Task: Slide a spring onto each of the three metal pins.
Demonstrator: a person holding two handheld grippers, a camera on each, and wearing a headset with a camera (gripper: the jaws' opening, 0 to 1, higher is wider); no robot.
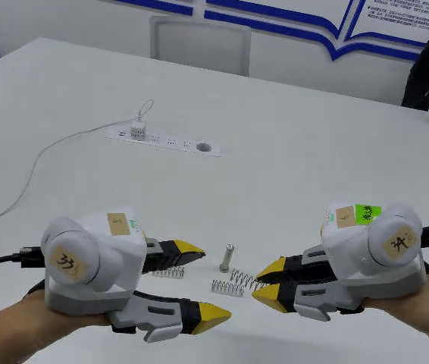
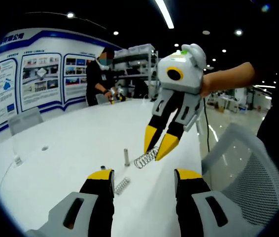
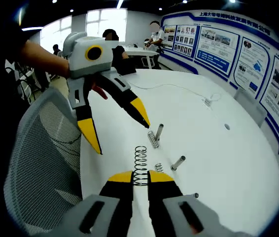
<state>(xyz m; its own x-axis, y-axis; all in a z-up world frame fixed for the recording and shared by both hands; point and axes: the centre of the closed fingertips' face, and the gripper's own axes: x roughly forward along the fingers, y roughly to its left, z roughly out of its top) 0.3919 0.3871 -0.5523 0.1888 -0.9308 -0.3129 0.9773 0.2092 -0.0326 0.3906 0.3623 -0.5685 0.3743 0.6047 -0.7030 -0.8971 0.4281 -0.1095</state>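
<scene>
A spring (image 1: 168,271) lies on the white table (image 1: 290,167), just beside the upper jaw of the left gripper (image 1: 216,280), whose jaws stand wide apart and grip nothing. To the right a metal pin (image 1: 227,258) stands upright, with a second spring (image 1: 227,287) lying near it. Farther right, the right gripper (image 1: 257,287) has its jaws nearly closed, pinching one end of a third spring (image 3: 140,168) that points out past its tips.
</scene>
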